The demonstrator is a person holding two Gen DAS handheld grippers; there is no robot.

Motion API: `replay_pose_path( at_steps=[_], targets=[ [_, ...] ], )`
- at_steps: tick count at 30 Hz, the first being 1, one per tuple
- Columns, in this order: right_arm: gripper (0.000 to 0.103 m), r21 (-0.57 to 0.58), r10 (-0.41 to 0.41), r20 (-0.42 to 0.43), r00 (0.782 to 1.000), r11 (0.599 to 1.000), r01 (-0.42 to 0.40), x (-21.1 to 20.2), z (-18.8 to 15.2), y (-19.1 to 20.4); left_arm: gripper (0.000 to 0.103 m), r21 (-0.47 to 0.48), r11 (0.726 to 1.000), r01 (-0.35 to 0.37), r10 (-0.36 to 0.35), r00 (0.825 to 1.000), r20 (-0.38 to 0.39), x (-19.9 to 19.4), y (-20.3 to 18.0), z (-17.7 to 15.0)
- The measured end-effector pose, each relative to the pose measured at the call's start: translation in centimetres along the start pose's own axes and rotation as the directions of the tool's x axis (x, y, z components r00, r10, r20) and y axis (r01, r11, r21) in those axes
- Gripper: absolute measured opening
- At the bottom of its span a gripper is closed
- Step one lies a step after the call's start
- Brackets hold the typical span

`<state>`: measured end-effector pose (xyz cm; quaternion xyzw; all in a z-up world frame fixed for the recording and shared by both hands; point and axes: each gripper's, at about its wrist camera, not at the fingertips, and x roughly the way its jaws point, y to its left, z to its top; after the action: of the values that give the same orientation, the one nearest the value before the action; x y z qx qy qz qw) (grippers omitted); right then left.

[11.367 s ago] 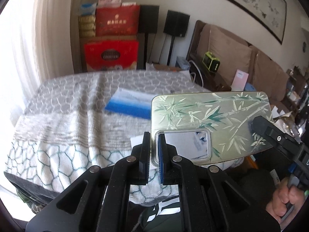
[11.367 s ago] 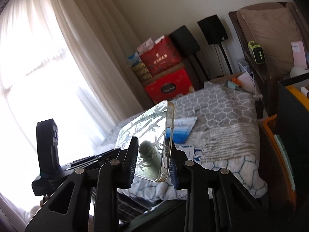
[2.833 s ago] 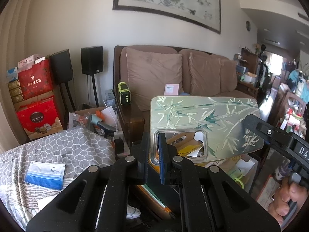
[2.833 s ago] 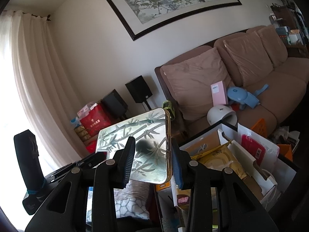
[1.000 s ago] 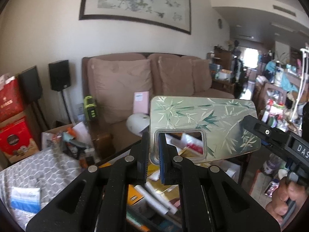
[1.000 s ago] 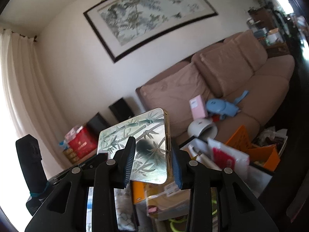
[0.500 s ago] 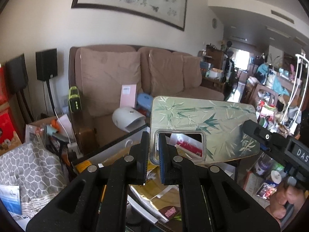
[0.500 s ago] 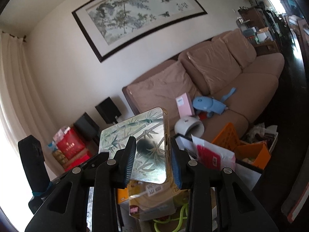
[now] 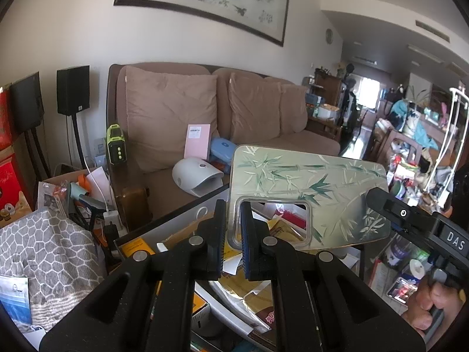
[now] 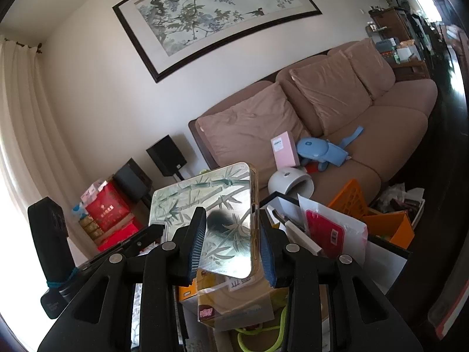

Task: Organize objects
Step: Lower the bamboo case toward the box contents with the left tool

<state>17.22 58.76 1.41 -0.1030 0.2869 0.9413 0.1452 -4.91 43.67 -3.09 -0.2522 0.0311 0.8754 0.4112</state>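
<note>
Together, the left tool (image 9: 233,231) and right tool (image 10: 231,243) clench opposite ends of a bamboo-patterned phone case (image 9: 310,182) above a cluttered box (image 10: 390,253).

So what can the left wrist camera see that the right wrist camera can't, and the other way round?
Only the left shows the green speaker on the sofa arm, the grey patterned cloth and the hand behind the right tool. Only the right shows the orange crate and the curtain. Both show the bamboo-print phone case gripped by both tools, the white dome device and the pink box.
</note>
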Motion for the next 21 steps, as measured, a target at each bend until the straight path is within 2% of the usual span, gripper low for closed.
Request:
replay_pose_path(
  at_steps=[21],
  targets=[
    [0.036, 0.01, -0.027, -0.03, 0.999, 1.0, 0.027, 0.58, 0.12, -0.21, 0.008, -0.003, 1.0, 0.005, -0.005, 1.0, -0.031, 0.64, -0.54, -0.47]
  ],
)
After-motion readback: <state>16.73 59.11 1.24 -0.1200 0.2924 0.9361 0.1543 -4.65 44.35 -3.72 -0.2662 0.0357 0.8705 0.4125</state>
